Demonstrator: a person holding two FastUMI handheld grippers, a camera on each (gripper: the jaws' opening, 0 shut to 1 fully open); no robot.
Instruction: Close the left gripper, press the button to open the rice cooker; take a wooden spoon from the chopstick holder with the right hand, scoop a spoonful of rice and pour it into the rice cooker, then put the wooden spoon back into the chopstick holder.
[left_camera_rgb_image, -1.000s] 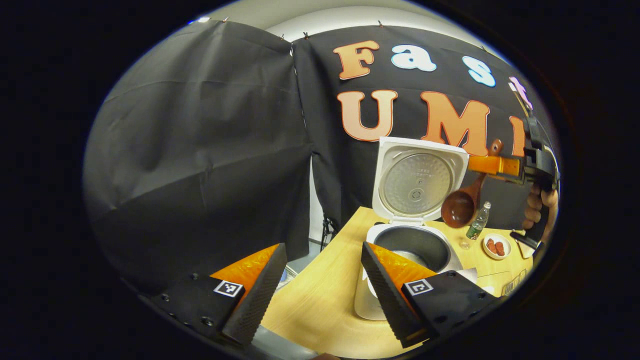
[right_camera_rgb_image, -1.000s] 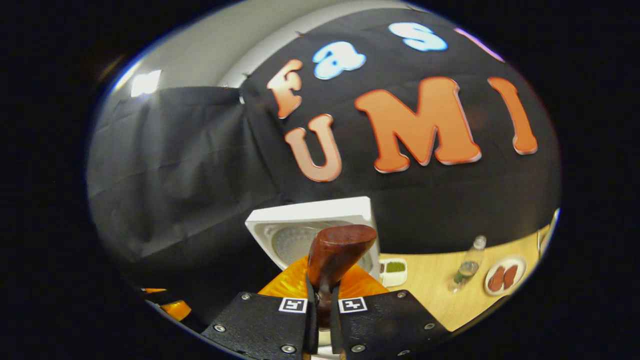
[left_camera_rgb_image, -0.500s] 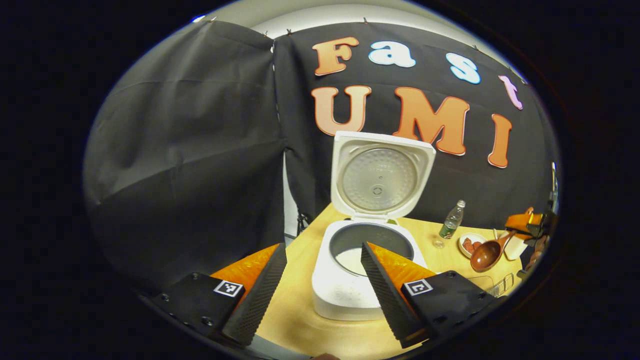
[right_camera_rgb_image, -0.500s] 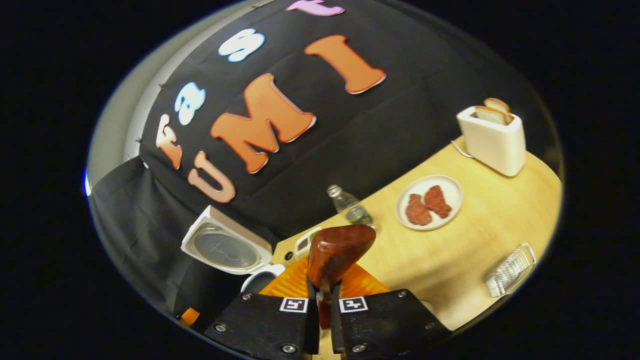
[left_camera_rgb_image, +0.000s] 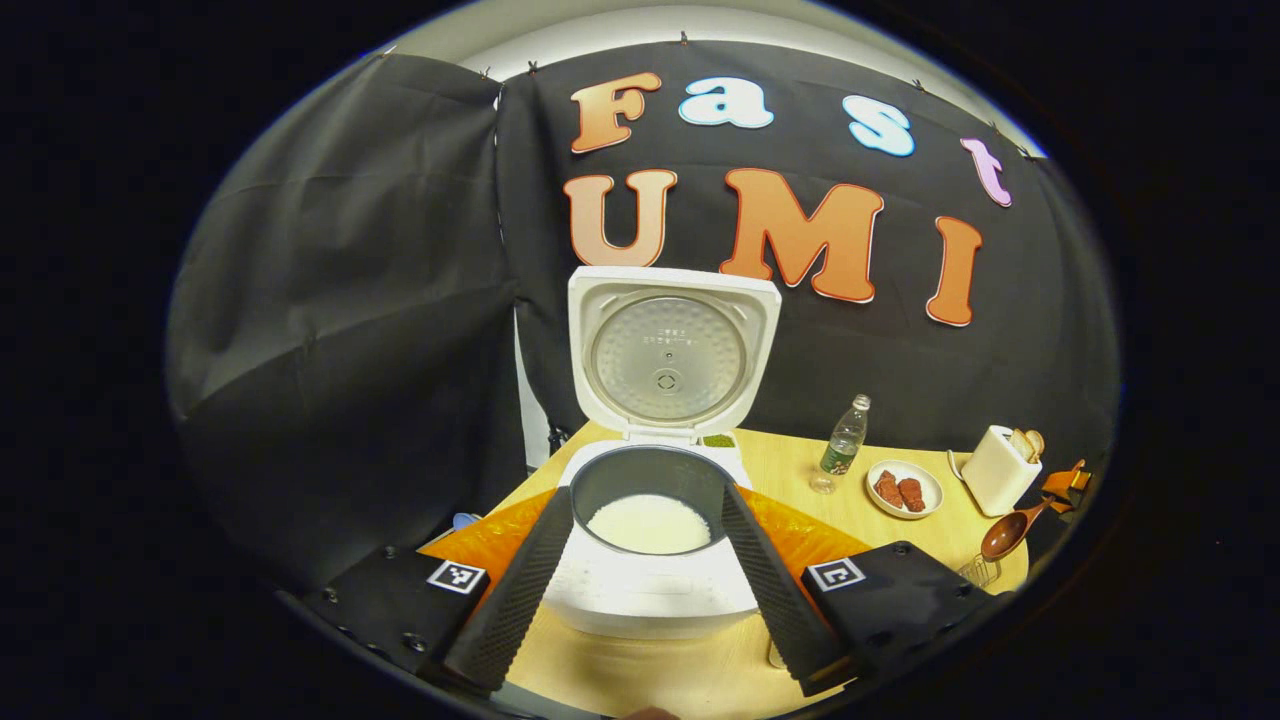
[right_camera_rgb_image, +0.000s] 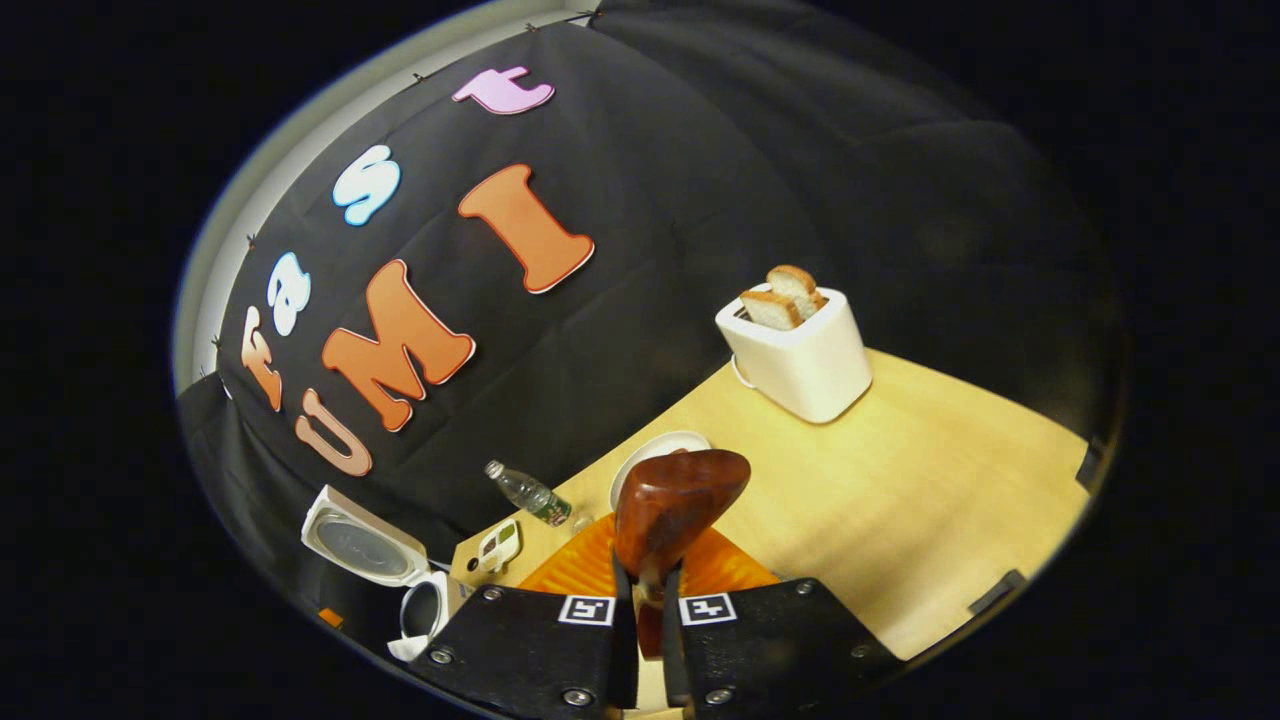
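Note:
In the left gripper view the white rice cooker (left_camera_rgb_image: 650, 590) stands open, its lid (left_camera_rgb_image: 672, 350) upright and white rice (left_camera_rgb_image: 648, 522) in the dark pot. My left gripper (left_camera_rgb_image: 648, 497) is open, one finger on each side of the cooker's front, touching nothing. Far to the right, my right gripper (left_camera_rgb_image: 1062, 484) holds the wooden spoon (left_camera_rgb_image: 1003, 536), bowl hanging low over the table's right end above a clear ribbed holder (left_camera_rgb_image: 975, 570). In the right gripper view my right gripper (right_camera_rgb_image: 648, 590) is shut on the wooden spoon (right_camera_rgb_image: 678, 505), handle between the fingers. The cooker (right_camera_rgb_image: 362, 545) lies far off at lower left.
On the wooden table (left_camera_rgb_image: 790, 470) behind the cooker stand a water bottle (left_camera_rgb_image: 843, 440), a plate of meat pieces (left_camera_rgb_image: 903, 488) and a white toaster with bread (left_camera_rgb_image: 1000, 465). The toaster (right_camera_rgb_image: 800, 355), plate (right_camera_rgb_image: 655, 447), bottle (right_camera_rgb_image: 527, 492) and a small white dish (right_camera_rgb_image: 497, 545) lie ahead of the right gripper.
My right gripper has carried the spoon from above the cooker out to the table's right end and turned toward the toaster. My left gripper's view has swung to face the cooker squarely.

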